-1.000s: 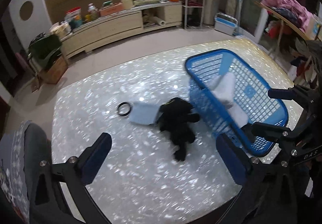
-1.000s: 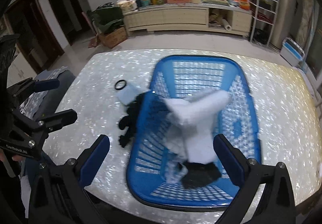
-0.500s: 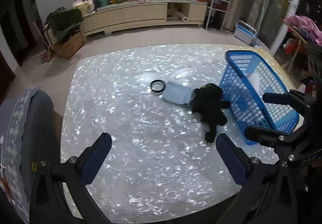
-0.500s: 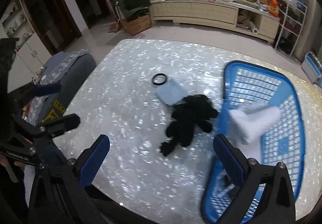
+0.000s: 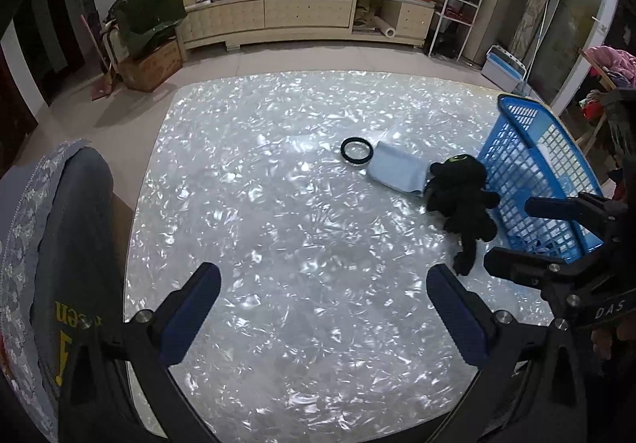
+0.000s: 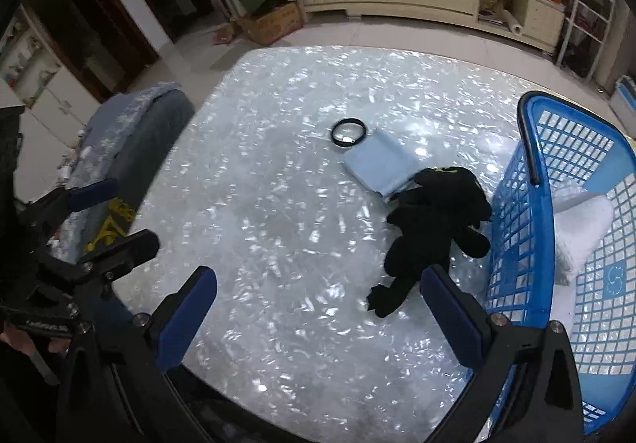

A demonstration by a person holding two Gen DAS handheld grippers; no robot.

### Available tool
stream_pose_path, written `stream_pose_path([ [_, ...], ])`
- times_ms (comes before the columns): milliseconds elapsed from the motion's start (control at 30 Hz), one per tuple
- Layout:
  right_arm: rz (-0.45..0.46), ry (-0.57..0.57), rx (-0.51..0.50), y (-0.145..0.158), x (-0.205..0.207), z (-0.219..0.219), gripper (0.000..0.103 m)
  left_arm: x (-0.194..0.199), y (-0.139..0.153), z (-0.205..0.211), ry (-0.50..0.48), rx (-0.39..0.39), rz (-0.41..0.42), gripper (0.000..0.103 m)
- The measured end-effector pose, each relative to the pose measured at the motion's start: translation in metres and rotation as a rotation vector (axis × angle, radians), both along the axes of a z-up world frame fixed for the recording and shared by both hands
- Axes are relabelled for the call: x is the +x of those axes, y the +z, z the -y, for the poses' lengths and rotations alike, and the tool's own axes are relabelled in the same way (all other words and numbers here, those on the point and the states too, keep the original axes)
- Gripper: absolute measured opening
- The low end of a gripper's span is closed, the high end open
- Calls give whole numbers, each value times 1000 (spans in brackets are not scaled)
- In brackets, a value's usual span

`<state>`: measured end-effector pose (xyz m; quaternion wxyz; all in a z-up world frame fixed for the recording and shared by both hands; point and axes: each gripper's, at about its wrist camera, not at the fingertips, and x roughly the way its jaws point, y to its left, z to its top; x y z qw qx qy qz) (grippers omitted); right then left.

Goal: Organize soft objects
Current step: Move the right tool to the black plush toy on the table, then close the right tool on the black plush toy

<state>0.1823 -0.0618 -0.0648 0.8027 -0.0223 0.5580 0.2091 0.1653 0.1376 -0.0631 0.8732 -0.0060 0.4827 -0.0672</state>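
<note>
A black plush toy point(image 5: 463, 200) lies on the shiny white table point(image 5: 278, 224), touching the left wall of the blue basket point(image 5: 532, 172). A light blue folded cloth point(image 5: 397, 170) lies just left of it, next to a black ring point(image 5: 356, 150). In the right wrist view the plush point(image 6: 433, 224), cloth point(image 6: 377, 164), ring point(image 6: 348, 132) and basket point(image 6: 516, 244) show, with a white towel point(image 6: 576, 228) inside the basket. My left gripper point(image 5: 324, 315) is open and empty over the near table. My right gripper point(image 6: 318, 317) is open and empty, its right finger near the plush's tail.
A chair with a grey-blue garment point(image 5: 59, 244) stands at the table's left edge. A long cream sideboard point(image 5: 278, 15) with clutter lines the far wall. A white wire rack point(image 5: 457, 5) stands at the back right.
Both grippers have swung left and back from the basket. The basket has shifted to the right side of both views. The plush, cloth and ring have not moved on the table.
</note>
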Motion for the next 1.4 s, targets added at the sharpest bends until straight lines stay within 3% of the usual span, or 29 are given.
stream_pose_path([
  [367,-48,-154,-78,-33,22,0,103,25,-28,-5,-21,-9,-37,103],
  [633,-77,-193,-123,-55,38,3,103,49,-51,-6,-28,-3,-78,103],
  [1200,-76,-202,-206,-94,66,1,103,84,-82,10,-101,43,-94,103],
  [1400,-46,-179,-290,-103,73,-2,97,89,-93,9,-105,28,-110,103],
])
